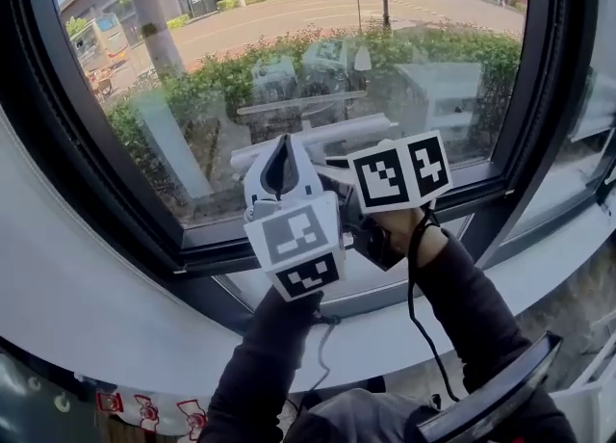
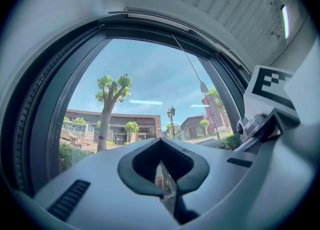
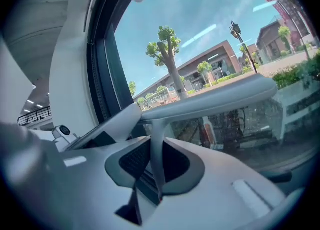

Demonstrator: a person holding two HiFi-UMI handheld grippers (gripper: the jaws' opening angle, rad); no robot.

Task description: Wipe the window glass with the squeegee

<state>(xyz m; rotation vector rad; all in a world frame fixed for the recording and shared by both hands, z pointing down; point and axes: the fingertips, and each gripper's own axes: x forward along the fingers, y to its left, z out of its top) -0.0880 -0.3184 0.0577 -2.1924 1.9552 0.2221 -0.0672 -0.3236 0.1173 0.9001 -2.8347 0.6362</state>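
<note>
The white squeegee lies with its long blade across the lower part of the window glass. In the right gripper view its blade runs along the pane and its thin handle drops between the jaws. My right gripper is shut on that handle; in the head view it is mostly hidden behind its marker cube. Close beside it on the left, my left gripper points at the glass. Its jaws are together with nothing between them.
A dark window frame surrounds the pane, with a lower rail just under the grippers. A white sill curves below. A black cable hangs from the right hand. A dark-edged object sits at the bottom right.
</note>
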